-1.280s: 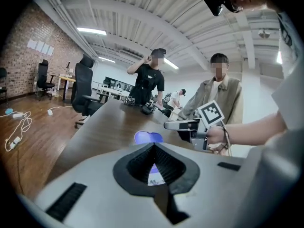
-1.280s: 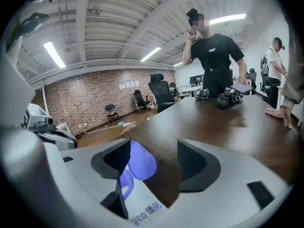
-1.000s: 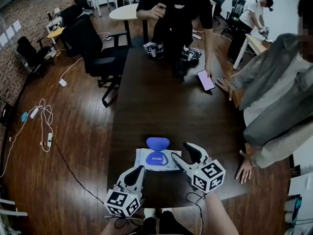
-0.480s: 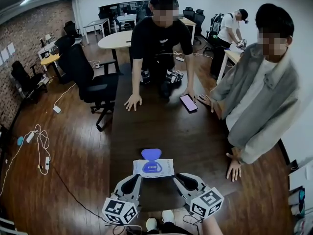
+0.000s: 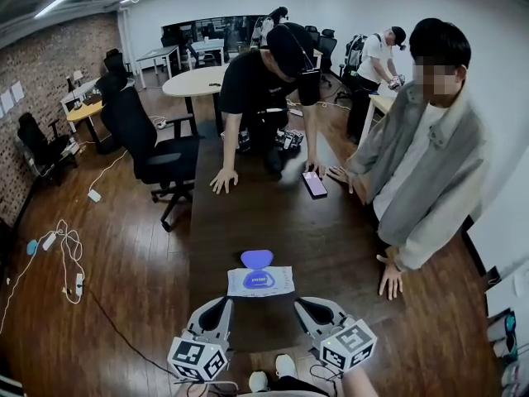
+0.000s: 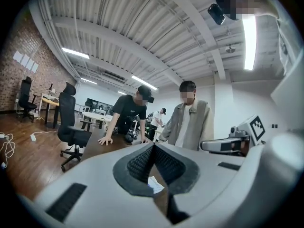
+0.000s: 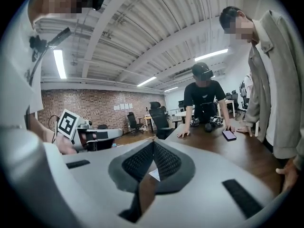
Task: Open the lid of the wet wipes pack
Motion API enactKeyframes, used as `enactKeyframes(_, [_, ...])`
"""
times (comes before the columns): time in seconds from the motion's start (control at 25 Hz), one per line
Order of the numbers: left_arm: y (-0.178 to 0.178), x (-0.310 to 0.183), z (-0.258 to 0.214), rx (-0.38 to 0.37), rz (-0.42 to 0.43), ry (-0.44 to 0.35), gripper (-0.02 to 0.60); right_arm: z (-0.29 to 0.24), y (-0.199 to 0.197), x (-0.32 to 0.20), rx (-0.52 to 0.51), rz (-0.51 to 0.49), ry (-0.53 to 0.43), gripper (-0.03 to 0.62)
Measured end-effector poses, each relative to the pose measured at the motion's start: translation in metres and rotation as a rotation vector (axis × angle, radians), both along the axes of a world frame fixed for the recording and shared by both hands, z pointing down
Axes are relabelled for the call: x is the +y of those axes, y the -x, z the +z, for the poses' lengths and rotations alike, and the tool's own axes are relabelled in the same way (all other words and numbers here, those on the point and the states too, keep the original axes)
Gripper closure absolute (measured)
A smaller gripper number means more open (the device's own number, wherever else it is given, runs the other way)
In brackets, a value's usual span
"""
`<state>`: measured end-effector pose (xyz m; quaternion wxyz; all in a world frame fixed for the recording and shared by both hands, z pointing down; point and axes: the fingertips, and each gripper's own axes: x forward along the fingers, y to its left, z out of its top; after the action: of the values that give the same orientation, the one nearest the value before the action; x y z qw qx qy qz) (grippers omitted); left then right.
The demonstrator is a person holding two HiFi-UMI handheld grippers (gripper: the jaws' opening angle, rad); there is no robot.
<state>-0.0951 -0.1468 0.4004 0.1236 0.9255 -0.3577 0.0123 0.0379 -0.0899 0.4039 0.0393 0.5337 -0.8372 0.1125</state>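
Near on the table [image 5: 273, 213], wet wipes pack [image 5: 260, 282] lay, blue lid [image 5: 257, 259] flipped open: head view only. Gripper views showed left gripper [image 6: 153, 145] closed, empty; right gripper [image 7: 153, 144] jaws just closed, empty.

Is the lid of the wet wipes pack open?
Yes, the blue lid lies flipped back past the far edge of the wet wipes pack.

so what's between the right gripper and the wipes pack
Nothing: the head view shows only a short strip of bare dark table between the right gripper, whose jaws have just closed empty, and the wet wipes pack.
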Motion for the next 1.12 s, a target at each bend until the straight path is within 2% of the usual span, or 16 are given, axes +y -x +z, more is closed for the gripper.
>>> enactKeyframes(0.2, [0.006,0.018,0.01,0.01,0.031,-0.009,0.581,0.01,0.011,0.023,0.025,0.011,0.009,0.586])
enactKeyframes(0.44, [0.006,0.038,0.015,0.023,0.059,0.024,0.581,0.008,0.013,0.062,0.008,0.036,0.037,0.586])
enactKeyframes(0.64, [0.003,0.069,0.001,0.023,0.065,0.004,0.581,-0.011,0.01,0.095,0.013,0.038,-0.004,0.586])
enactKeyframes(0.8, [-0.001,0.109,-0.011,0.024,0.051,-0.027,0.581,-0.018,0.007,0.135,0.033,0.013,-0.043,0.586])
enactKeyframes(0.96, [-0.01,0.169,-0.015,0.03,0.032,-0.034,0.581,-0.02,-0.002,0.199,0.012,0.004,-0.06,0.586])
enactKeyframes(1.12, [-0.028,0.237,-0.004,-0.005,0.02,-0.038,0.581,-0.01,-0.017,0.266,0.003,0.003,-0.053,0.586])
